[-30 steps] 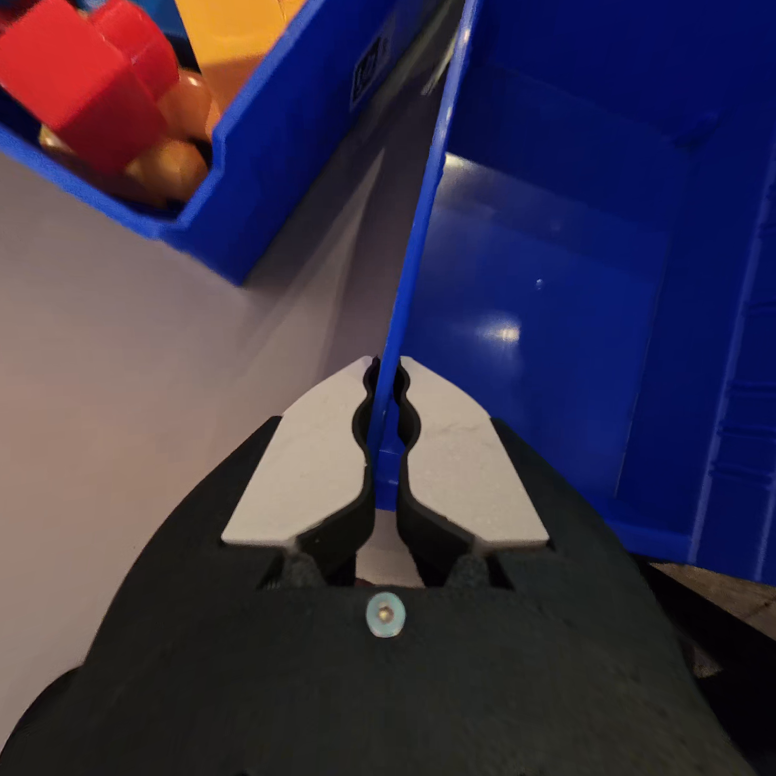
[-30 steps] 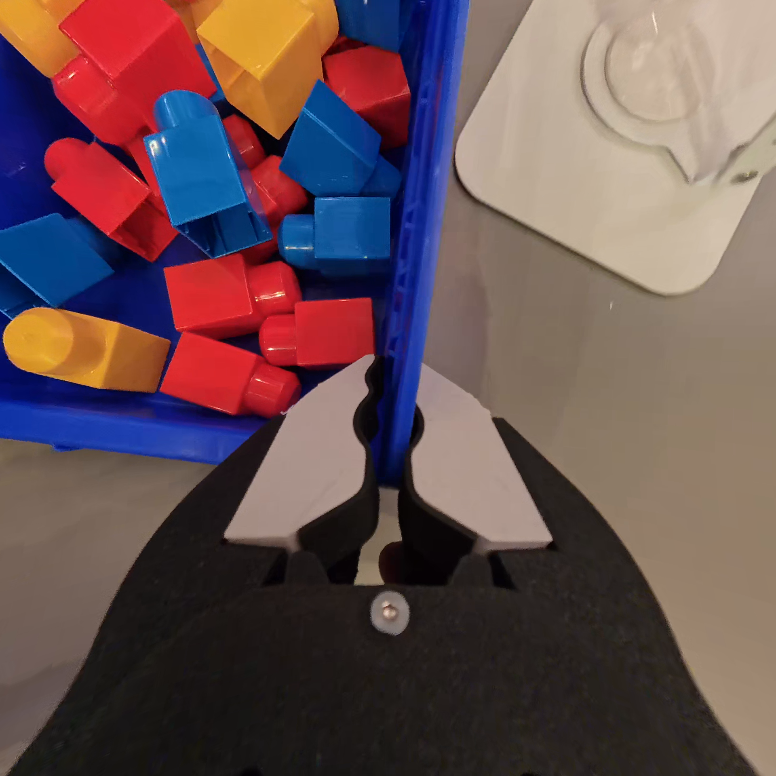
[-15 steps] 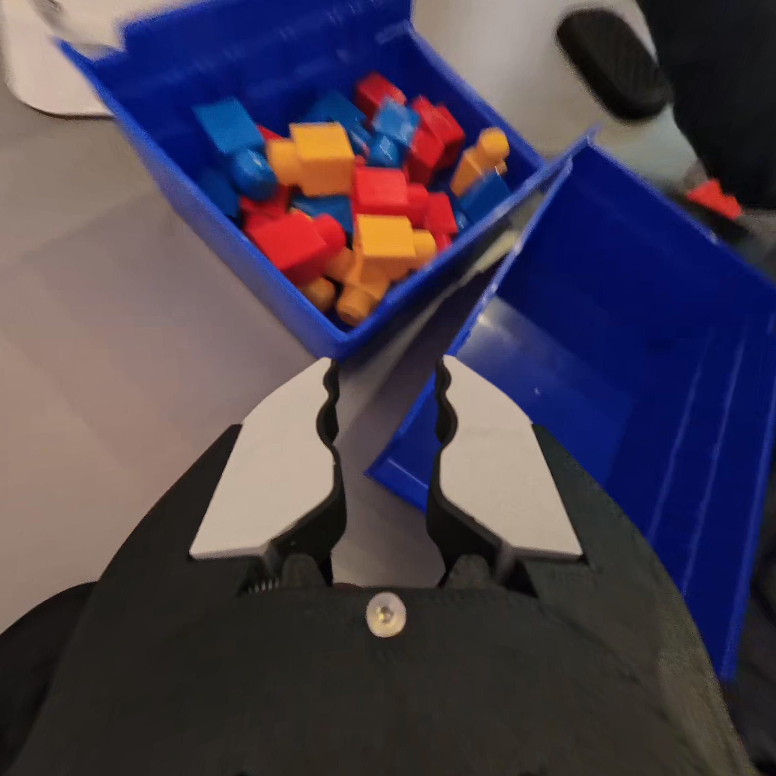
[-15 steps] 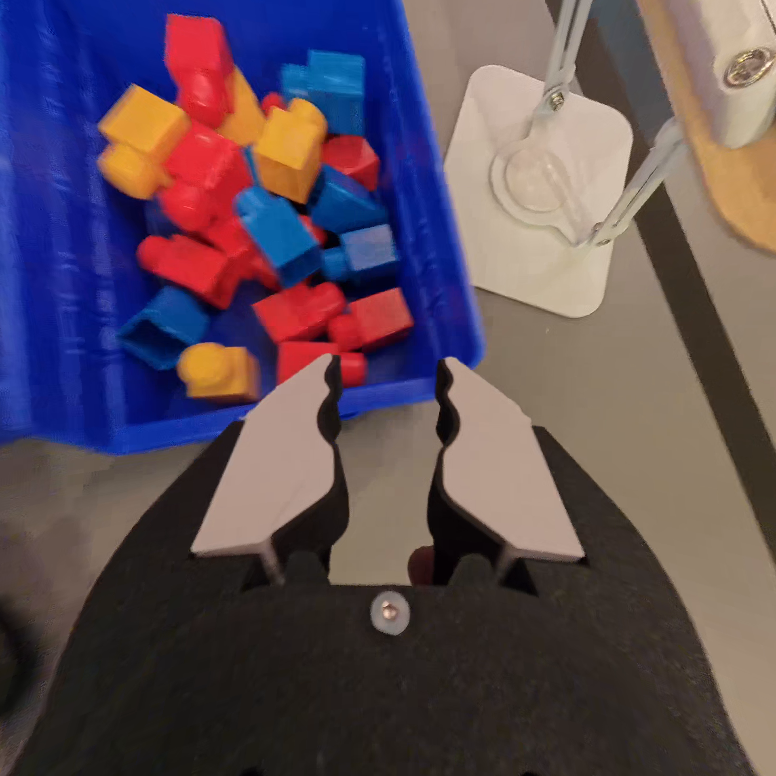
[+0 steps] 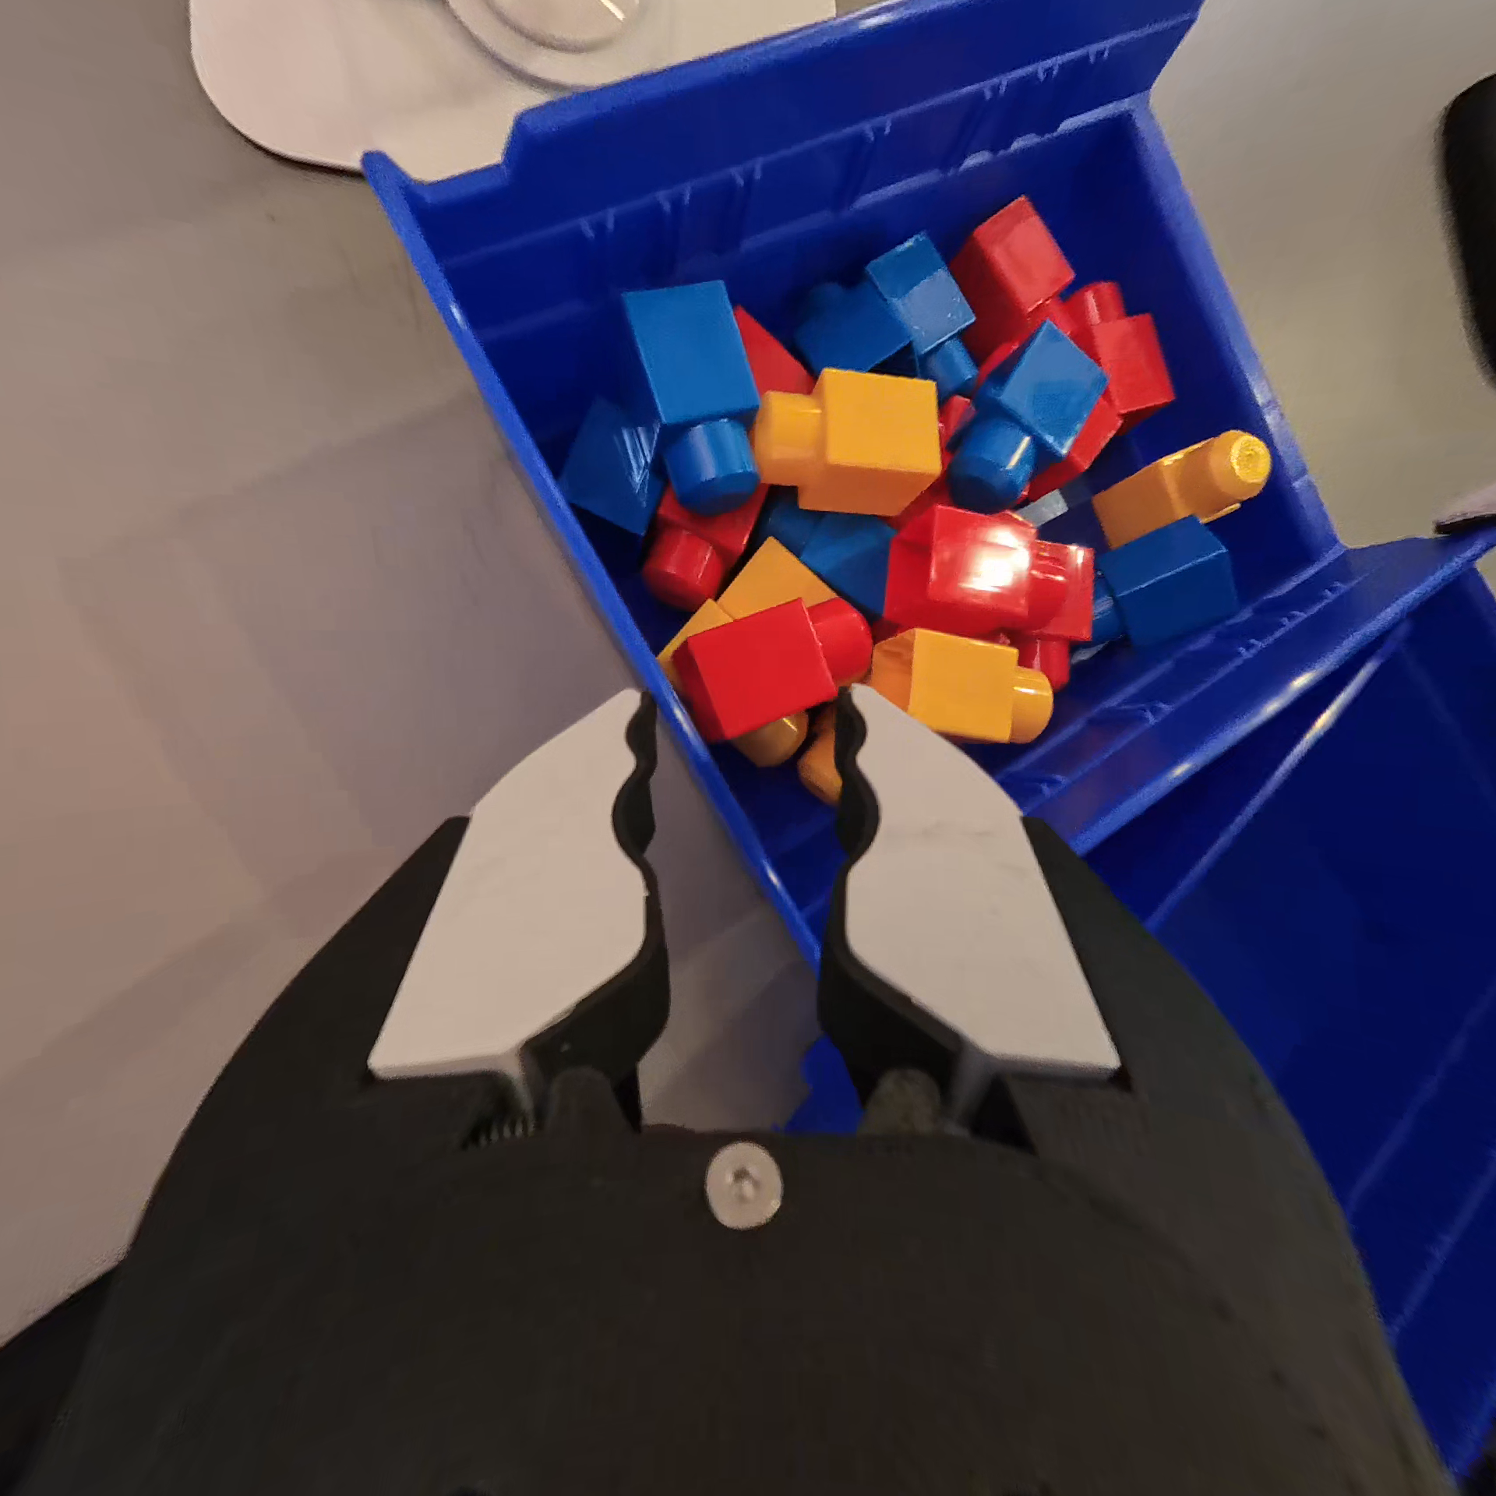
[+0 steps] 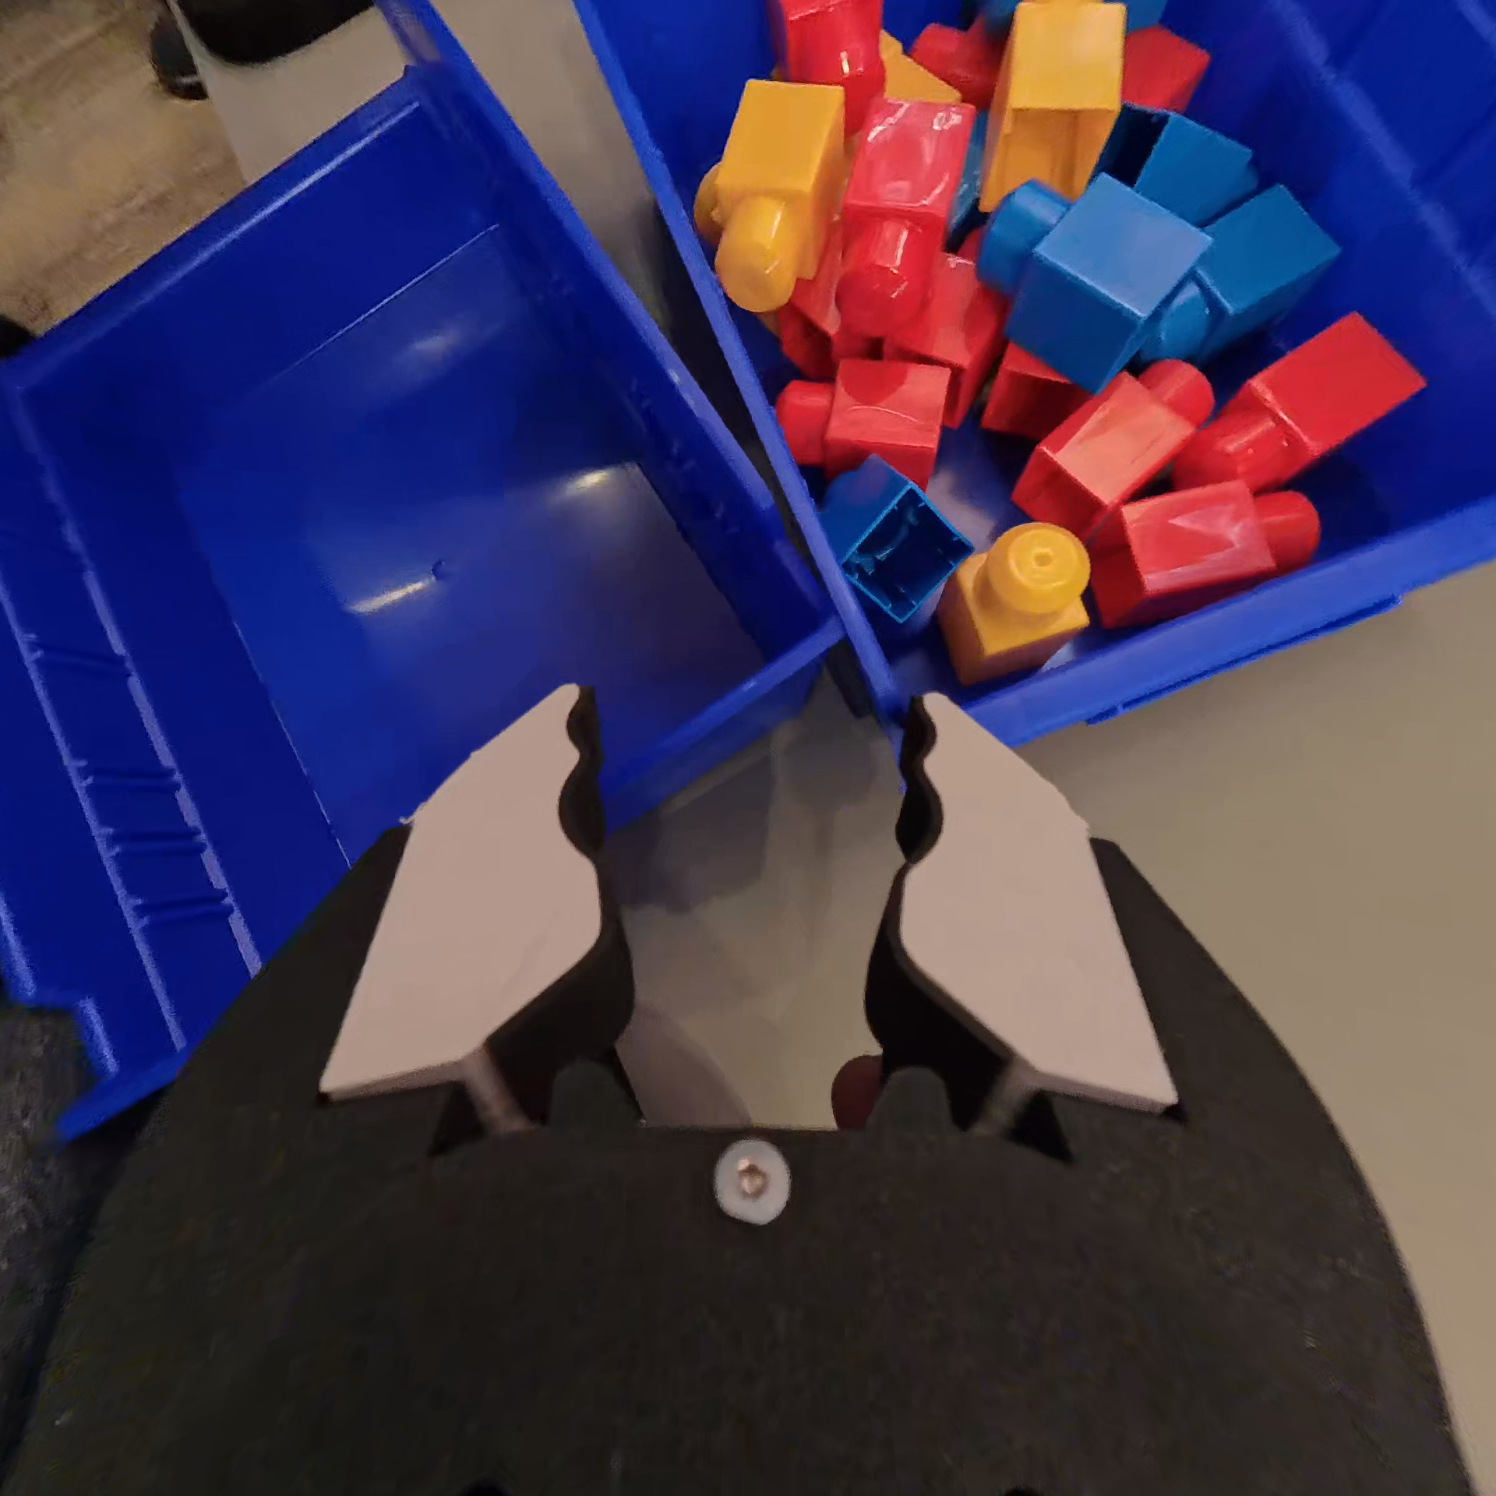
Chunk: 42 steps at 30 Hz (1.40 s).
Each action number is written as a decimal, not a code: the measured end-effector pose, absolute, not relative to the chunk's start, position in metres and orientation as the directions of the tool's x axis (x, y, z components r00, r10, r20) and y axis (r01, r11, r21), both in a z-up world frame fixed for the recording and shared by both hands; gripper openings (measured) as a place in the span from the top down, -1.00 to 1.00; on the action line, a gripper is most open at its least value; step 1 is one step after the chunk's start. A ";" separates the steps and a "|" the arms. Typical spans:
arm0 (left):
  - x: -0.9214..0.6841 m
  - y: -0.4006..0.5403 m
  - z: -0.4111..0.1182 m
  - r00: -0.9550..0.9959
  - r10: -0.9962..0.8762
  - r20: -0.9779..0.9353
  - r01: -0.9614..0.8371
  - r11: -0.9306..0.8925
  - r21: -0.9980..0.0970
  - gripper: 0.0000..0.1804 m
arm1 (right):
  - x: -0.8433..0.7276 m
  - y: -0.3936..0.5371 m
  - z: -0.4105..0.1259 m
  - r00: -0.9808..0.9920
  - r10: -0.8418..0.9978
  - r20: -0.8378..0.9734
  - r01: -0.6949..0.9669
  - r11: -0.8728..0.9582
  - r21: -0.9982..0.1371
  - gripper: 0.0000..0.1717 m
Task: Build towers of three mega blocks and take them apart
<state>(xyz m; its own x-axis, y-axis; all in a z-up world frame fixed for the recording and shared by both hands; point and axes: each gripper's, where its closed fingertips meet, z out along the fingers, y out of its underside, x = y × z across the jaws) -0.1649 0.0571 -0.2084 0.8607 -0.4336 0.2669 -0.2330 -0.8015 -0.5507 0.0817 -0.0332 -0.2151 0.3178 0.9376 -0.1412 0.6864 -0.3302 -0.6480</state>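
Blocks (image 5: 898, 502) – red, blue, yellow – lie loose in a heap in the blue bin (image 5: 518, 340), centre to upper right of your left wrist view and upper right of the right view (image 6: 1052, 324). None are stacked.

Your left gripper (image 5: 741, 712) is open w/ nothing held; its jaws straddle the bin's near wall, left fingertip over the table (image 5: 202, 567), right fingertip inside, just beside a red block (image 5: 761, 672) and a yellow block (image 5: 963, 688). No pad presses on either.

Your right gripper (image 6: 749, 704) is open wider, also bare, above grey table where the two bins' corners meet.

Left view only: white plate w/ clear disc (image 5: 324, 89), upper left, behind the bin. The 2nd bin (image 5: 1336, 931) shows just as a slice at right edge.

Right view only: the 2nd bin (image 6: 364, 486) in full, left side, w/ bare floor. Also a blue block (image 6: 898, 550) lying open end up, and an upright yellow block (image 6: 1020, 599), both in the full bin's near corner.
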 end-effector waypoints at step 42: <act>-0.222 0.090 -0.244 0.885 -0.455 0.098 -0.383 -0.832 -0.401 0.79 | 0.036 -0.091 -0.227 0.399 0.892 -0.214 0.758 -0.452 -0.470 0.31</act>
